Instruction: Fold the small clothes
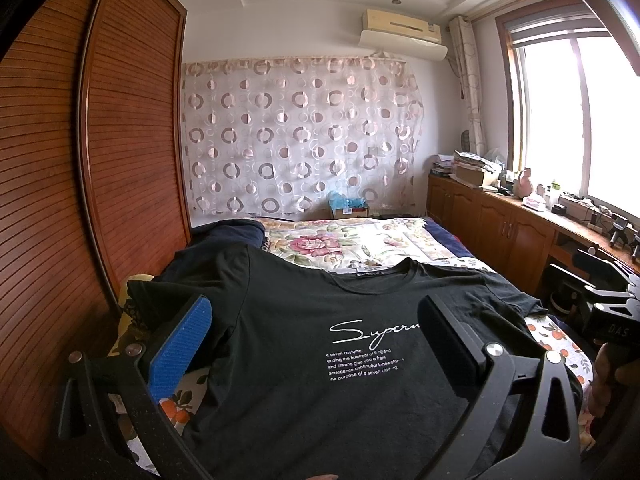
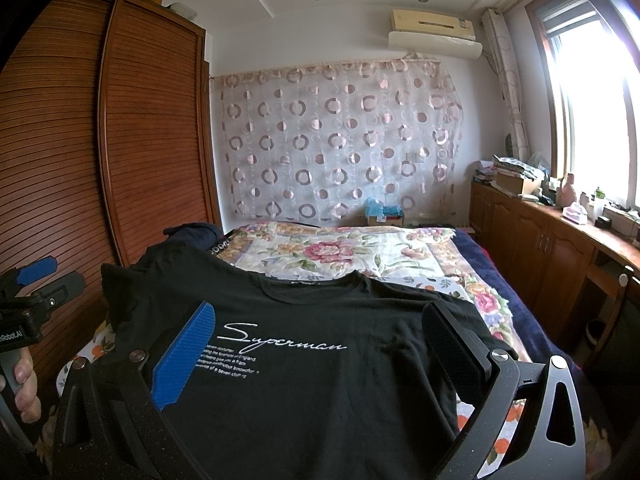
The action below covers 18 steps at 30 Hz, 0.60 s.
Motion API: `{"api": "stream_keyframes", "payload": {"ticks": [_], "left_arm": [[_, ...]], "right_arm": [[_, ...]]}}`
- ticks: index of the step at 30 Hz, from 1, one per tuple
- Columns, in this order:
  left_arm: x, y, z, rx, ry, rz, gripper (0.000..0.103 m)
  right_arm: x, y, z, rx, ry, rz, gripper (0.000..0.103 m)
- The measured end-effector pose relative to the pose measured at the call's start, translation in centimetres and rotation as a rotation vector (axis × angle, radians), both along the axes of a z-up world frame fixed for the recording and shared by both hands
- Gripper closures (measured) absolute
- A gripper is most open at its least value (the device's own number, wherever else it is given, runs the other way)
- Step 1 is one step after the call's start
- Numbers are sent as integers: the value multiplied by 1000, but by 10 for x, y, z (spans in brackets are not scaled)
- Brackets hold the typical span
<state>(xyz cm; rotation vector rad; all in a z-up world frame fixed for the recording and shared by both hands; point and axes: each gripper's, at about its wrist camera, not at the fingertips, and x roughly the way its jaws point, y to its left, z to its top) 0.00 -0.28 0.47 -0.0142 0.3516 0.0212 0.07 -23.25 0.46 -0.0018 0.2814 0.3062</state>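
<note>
**Black Tee, Floral Bed, Reddish Wood**

The T-shirt (image 1: pixel 320 360) is black with white script lettering and small white print lines below it. Each pair of tongs, the left tongs (image 1: pixel 316 340) and the right tongs (image 2: pixel 320 344), is black, with one bright blue ribbed finger (image 1: pixel 180 352) and one black one. The bed (image 1: pixel 360 240) carries a cream quilt with pink roses and green leaves over a navy blanket; a white sheet with orange fruit print (image 1: pixel 176 404) shows at the near edge. The wardrobe (image 1: pixel 132 140) is reddish-brown slatted wood. The curtain (image 1: pixel 300 136) is sheer white with pink and brown circles. The air conditioner (image 1: pixel 402 32) is cream.
</note>
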Motion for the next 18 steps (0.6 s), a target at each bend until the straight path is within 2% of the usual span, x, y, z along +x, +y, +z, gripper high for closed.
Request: {"api": "stream_keyframes", "payload": {"ticks": [18], "left_arm": [[-1,-2,6,1,-1,-2,0]], "right_arm": [[2,-1,-1,-2,-6,9,0]]}}
